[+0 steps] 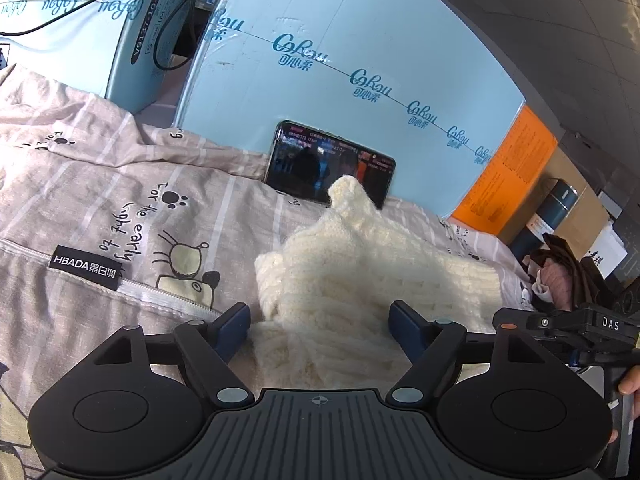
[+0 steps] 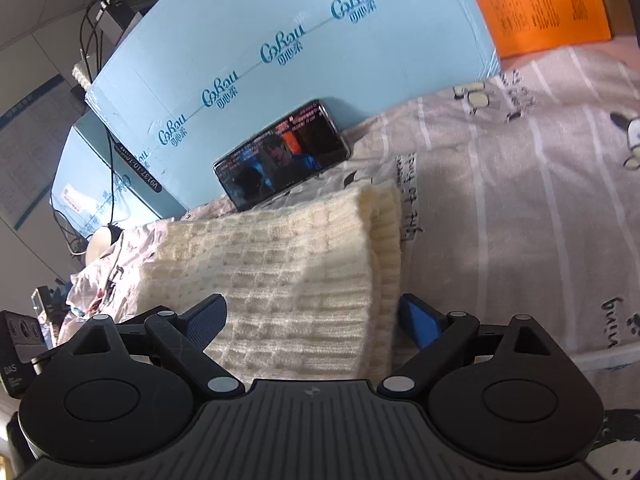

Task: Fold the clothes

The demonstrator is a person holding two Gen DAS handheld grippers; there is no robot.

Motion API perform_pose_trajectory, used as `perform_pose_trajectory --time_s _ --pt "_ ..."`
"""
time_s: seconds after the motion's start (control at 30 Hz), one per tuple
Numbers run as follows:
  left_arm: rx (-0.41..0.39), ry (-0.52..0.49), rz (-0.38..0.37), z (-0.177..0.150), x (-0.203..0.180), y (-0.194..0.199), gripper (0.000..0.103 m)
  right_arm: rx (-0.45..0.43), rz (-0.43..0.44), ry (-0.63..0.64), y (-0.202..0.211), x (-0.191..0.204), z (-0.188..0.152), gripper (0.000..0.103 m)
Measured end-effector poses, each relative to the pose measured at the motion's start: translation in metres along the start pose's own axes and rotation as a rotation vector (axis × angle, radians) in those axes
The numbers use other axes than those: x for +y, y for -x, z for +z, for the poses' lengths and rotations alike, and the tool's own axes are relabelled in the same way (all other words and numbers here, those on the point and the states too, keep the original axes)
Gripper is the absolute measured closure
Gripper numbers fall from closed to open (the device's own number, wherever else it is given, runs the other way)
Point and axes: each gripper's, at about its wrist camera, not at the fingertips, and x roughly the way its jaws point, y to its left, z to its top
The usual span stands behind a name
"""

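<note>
**A:** Where does your cream knitted sweater (image 1: 360,264) lie?

**B:** On the striped cartoon-print bed cover (image 1: 120,184), in front of the pale blue cardboard box (image 1: 340,32). From your left wrist camera it looks bunched, with one corner of the knit sticking up in front of the phone (image 1: 320,164). From your right wrist camera the sweater (image 2: 280,264) shows a flat waffle-knit panel with a ribbed folded edge on its right side.

**A:** And your left gripper (image 1: 320,330)?

**B:** Its jaws stand wide apart. The knit lies between the blue pads (image 1: 234,330), but they do not press on it; you can see a gap on each side.

**A:** Your right gripper (image 2: 314,320)?

**B:** Also spread wide. The sweater lies between its two blue pads (image 2: 420,320); the folded ribbed edge comes just beside the right-hand pad, and I cannot tell whether it touches. Nothing is clamped.

**A:** What else is around you?

**B:** The phone (image 2: 282,154) leans against the blue box with a video on its screen. An orange sheet (image 2: 540,0) is stuck on the end of the box. In your left view a dark blue flask (image 1: 548,216) stands at the right, beyond the bed cover, and other bunched clothes (image 1: 560,280) sit beside it. A black HBADA label (image 1: 86,266) is sewn by the cover's zip.
</note>
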Motion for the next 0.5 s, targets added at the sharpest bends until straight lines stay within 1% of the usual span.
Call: perform_pose_trajectory --time_s 0.03,0.17,0.2,0.27,0.37,0.4,0.43,0.47,0.5 --pt "0.001 -0.001 -0.004 0.000 0.000 0.000 0.023 -0.004 0.008 -0.001 -0.001 0.000 -0.001 0.006" --pt "0.008 0.004 -0.035 -0.001 -0.001 -0.002 0.021 0.002 0.025 -0.019 -0.003 0.001 -0.001 0.004" --pt "0.011 0.007 -0.054 -0.001 -0.002 -0.004 0.020 0.011 0.044 -0.030 -0.004 0.001 -0.002 0.004" --pt "0.017 0.004 -0.091 -0.002 -0.005 -0.009 0.017 0.039 0.107 -0.060 -0.008 0.002 -0.003 0.003" --pt "0.007 0.013 -0.161 -0.003 -0.006 -0.010 0.017 0.026 0.096 -0.045 -0.010 0.010 -0.007 0.003" --pt "-0.009 0.019 -0.185 -0.003 -0.006 -0.008 0.017 0.016 0.102 -0.057 -0.009 0.009 -0.007 0.004" --pt "-0.029 0.025 -0.207 -0.004 -0.006 -0.005 0.018 0.006 0.111 -0.074 -0.008 0.007 -0.007 0.008" --pt "-0.053 0.024 -0.218 -0.004 -0.006 -0.002 0.025 -0.008 0.123 -0.090 -0.006 0.004 -0.007 0.013" --pt "-0.078 0.018 -0.222 -0.004 -0.007 0.001 0.036 -0.023 0.136 -0.106 -0.005 0.002 -0.007 0.023"
